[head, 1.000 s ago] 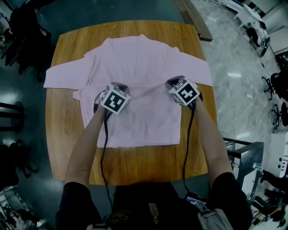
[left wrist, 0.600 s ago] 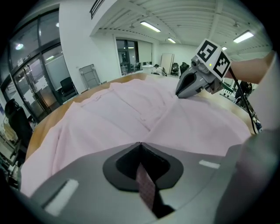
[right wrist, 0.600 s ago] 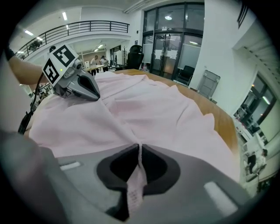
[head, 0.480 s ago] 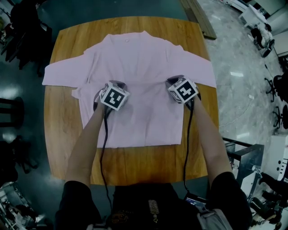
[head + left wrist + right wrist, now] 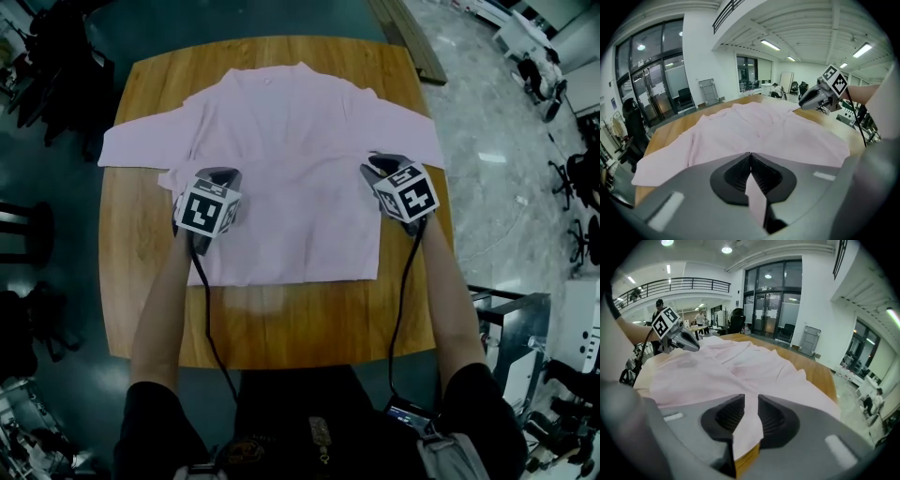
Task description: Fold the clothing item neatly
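Left fingers [image 5: 733, 177] are pinched tight on a fold of the pink shirt [image 5: 291, 159]. My right fingers [image 5: 774, 420] are opening, with its cloth hanging between them. Shirt's spread flat across the wooden counter [image 5: 281, 328], collar at the far edge from me.

The shirt [image 5: 291, 159] is plain pale pink with no print. The table [image 5: 281, 328] is warm orange-brown wood with fine grain lines. The left gripper [image 5: 751, 161] and right gripper [image 5: 751, 406] are grey with black ribbed pads, and each carries a cube of black-and-white square markers. The right one's jaws are opening with pink cloth between them. The floor [image 5: 56, 281] is dark teal by the table's left edge and pale marbled grey by its right.
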Available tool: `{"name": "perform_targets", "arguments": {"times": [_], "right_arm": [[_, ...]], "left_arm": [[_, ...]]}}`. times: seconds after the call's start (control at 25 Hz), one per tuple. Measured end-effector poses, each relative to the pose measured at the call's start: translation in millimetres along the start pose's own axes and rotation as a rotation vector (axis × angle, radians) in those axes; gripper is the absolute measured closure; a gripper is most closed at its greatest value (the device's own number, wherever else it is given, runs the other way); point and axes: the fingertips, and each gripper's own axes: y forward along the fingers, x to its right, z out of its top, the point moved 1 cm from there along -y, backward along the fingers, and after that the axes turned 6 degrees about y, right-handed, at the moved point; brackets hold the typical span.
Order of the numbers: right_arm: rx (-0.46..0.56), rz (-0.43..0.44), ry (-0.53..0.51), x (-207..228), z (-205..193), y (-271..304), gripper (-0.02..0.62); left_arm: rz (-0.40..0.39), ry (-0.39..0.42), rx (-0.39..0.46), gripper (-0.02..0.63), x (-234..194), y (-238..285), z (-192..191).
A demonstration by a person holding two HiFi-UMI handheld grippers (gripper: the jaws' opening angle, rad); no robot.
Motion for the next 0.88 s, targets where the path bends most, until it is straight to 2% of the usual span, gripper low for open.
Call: {"name": "perform_targets", "arguments": {"times": [0.24, 0.44, 0.56, 0.76, 0.8, 0.88], "right_arm": [[0.014, 0.055, -0.002, -67, -30, -34, 0.517], [-0.006, 0.058, 0.046, -119, -70, -54, 0.517], [-0.005, 0.013, 0.083, -138, -88, -65, 0.517], [0.035, -0.123, 0.172, -154, -110, -85, 0.517], [0.041, -0.143, 0.187, -157, -114, -88, 0.507], [0.040, -0.167, 0.209, -162, -125, -93, 0.448]], "left_arm": [[0.067, -0.066, -0.035, 0.594, 17, -59, -66], [0.111, -0.163, -0.072, 0.585, 21, -112, -137], [0.132, -0.197, -0.077, 0.573, 26, -135, -168], [0.139, -0.246, -0.074, 0.469, 44, -151, -203], [0.145, -0.256, -0.073, 0.453, 47, -153, -209], [0.158, -0.274, -0.072, 0.426, 53, -156, -217]]}}
